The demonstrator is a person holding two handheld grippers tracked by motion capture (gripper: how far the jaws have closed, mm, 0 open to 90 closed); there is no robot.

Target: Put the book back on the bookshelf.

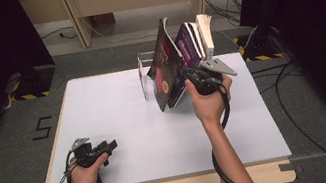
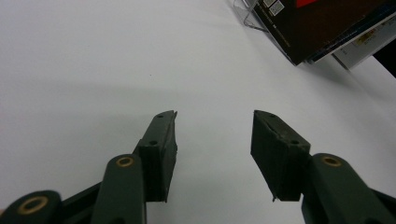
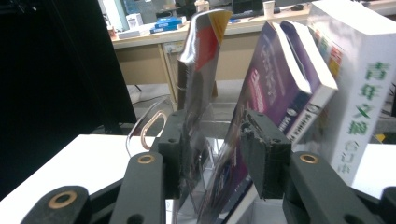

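A: What is the right gripper [image 1: 197,76] doing up at the far side of the table [image 1: 119,114]?

B: It is working among the books in the clear stand [image 1: 147,76]. In the right gripper view its jaws are standing partly apart, with the glossy dark book [image 3: 198,74] lying against the inner face of one jaw and the purple book [image 3: 275,81] leaning just beside the other. I cannot tell whether they are actually pinching anything or only sitting between the covers.

A: And the white book [image 3: 362,88]?

B: It is standing at the outer end of the row, leaning with the rest (the whole row is tilting the same way).

A: The left gripper [image 2: 212,140]?

B: It is resting low over the near left corner of the table, jaws wide open and holding nothing.

A: What is worrying you?

B: My guess is that the dark book is the one being handled. It is thin and floppy, its top corner is curling, so it could be slipping out of a light pinch. Pulling it sideways could also be dragging the purple book along, and that might be tipping the white one off the end. The stand looks light too, so a hard tug could be sliding it.
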